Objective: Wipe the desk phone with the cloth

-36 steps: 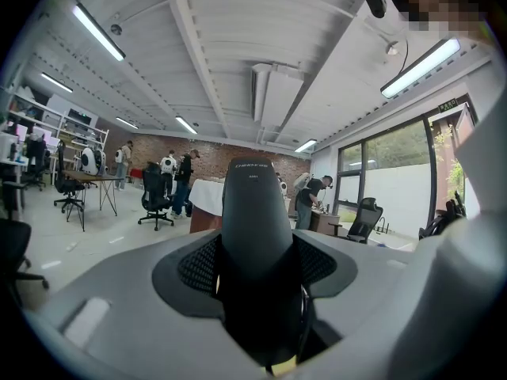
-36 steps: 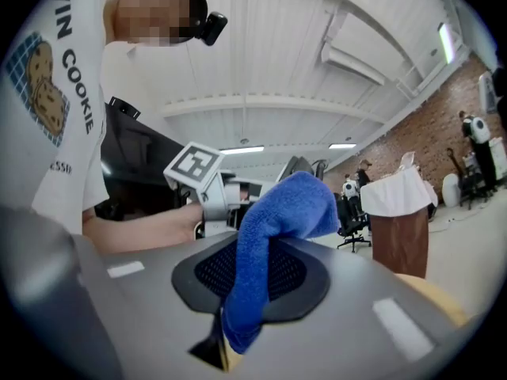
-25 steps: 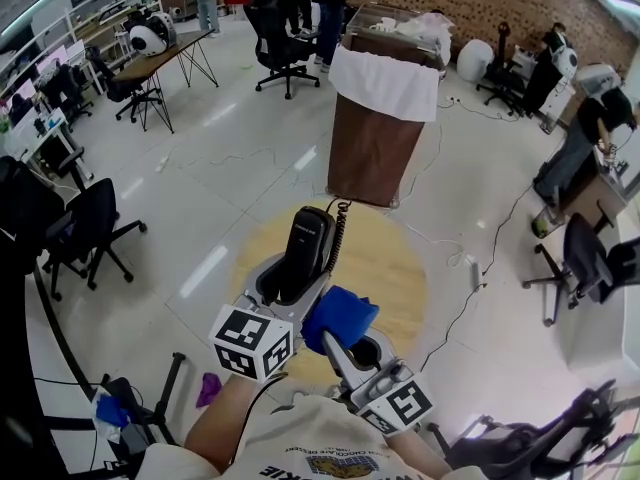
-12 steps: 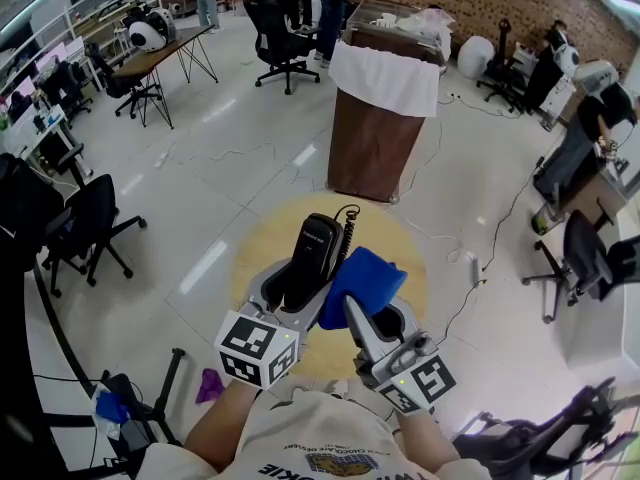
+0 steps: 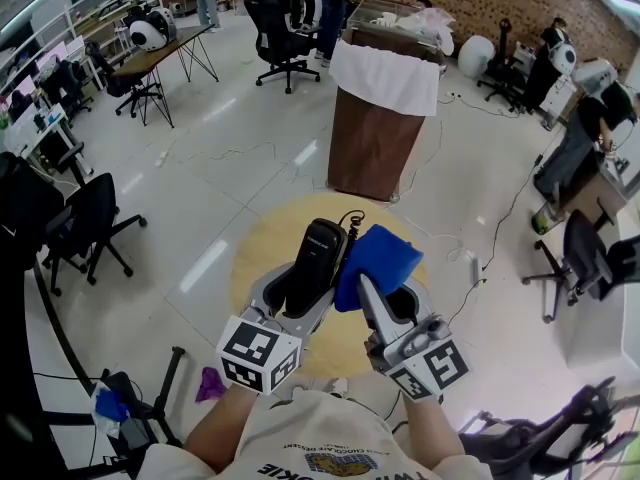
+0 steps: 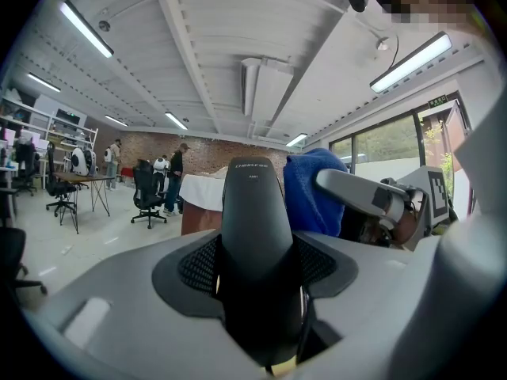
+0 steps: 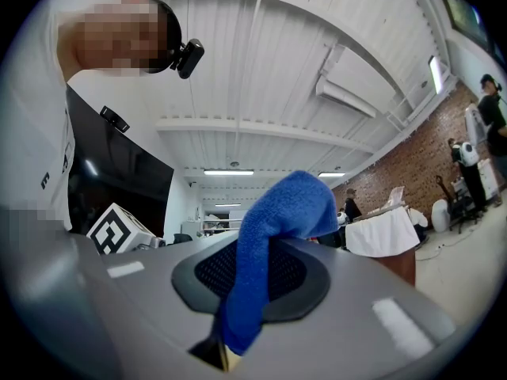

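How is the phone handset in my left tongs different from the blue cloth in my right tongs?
The handset is black, rigid and smooth, sticking straight out; the cloth is blue, soft and fuzzy, its tip flopping over. The handset fills the left tongs, holding them wide; the cloth is a thin fold pinched in the right tongs. Both are clamped over the round table, side by side.

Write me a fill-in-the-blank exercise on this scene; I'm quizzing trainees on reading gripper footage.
The left gripper is shut on a phone handset coloured ____.
The right gripper is shut on a ____ cloth.
In the head view, the cloth sits on the handset's ____ side.
The wooden table below them is ____ in shape.
Missing words: black; blue; right; round.
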